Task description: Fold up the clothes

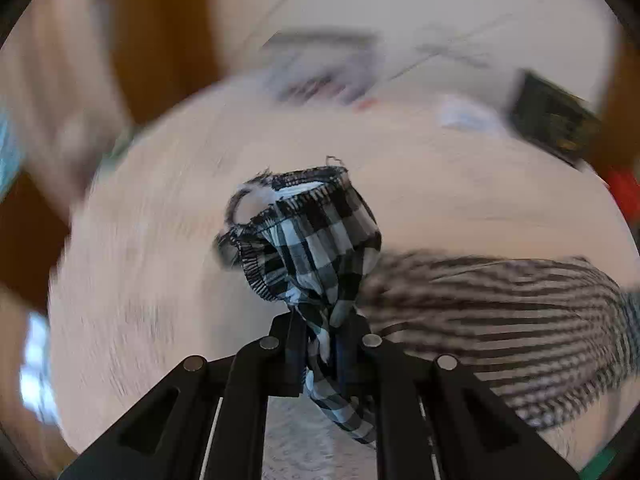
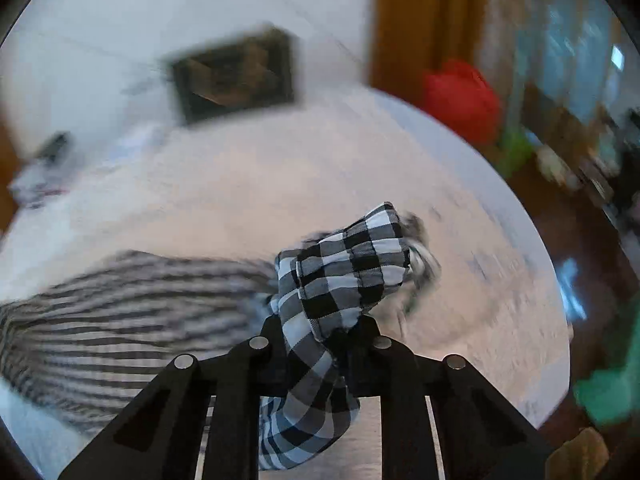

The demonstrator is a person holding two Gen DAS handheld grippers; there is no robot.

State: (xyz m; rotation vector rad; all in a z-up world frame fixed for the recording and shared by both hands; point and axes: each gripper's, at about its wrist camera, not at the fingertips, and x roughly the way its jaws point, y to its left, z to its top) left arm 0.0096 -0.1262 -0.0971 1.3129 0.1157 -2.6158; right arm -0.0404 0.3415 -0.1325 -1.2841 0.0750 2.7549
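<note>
Left wrist view: the left hand-held gripper (image 1: 322, 330) is seen pressed together on a bunched fold of the checked garment (image 1: 316, 236), a black, white and pale blue piece with a gathered elastic hem. The cloth is pinched between the jaws, bulges up beyond the fingertips and trails down behind them. From there the fabric is stretched to the right, blurred into stripes, above the pale surface (image 1: 160, 280).

In the right wrist view, the right hand-held gripper (image 2: 324, 330) is likewise clamped on another bunch of the same checked garment (image 2: 348, 272), and the cloth is drawn away to the left over the surface (image 2: 240, 184).

Farther off, a dark framed picture (image 2: 234, 76) and a red object (image 2: 462, 100) are made out, both blurred.
</note>
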